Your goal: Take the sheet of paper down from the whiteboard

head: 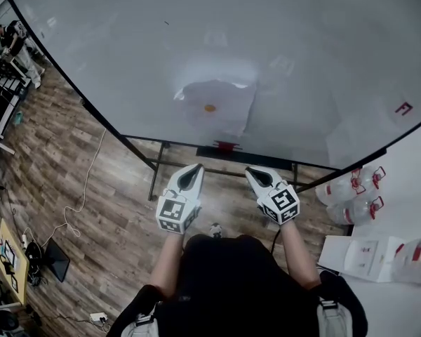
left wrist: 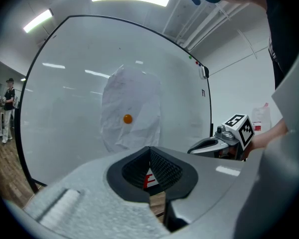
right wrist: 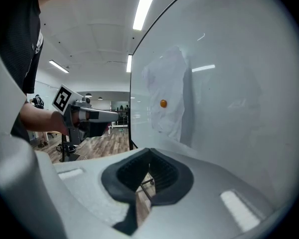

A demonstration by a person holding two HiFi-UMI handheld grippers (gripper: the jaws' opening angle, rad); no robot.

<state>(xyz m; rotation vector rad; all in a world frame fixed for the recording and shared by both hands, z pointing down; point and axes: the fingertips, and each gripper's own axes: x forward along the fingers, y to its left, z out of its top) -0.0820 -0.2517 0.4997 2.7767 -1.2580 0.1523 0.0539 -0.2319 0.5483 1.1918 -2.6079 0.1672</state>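
Note:
A crumpled white sheet of paper (head: 217,114) hangs on the big whiteboard (head: 126,62), pinned by a small orange magnet (head: 210,107). Both grippers are held in front of the board, below the sheet and apart from it. In the head view my left gripper (head: 195,168) and right gripper (head: 253,172) are side by side, pointing at the board. In the left gripper view the jaws (left wrist: 149,151) are shut on nothing, with the paper (left wrist: 134,98) and magnet (left wrist: 127,118) ahead. The right gripper (right wrist: 149,153) is also shut and empty, with the paper (right wrist: 170,91) ahead and slightly to its right.
A red item (head: 226,146) sits on the board's lower ledge under the sheet. The board's black stand legs (head: 154,170) rest on the wood floor. Water jugs (head: 351,188) and a white table (head: 407,188) stand at the right. A person (head: 10,37) stands far left, and cables (head: 77,209) lie on the floor.

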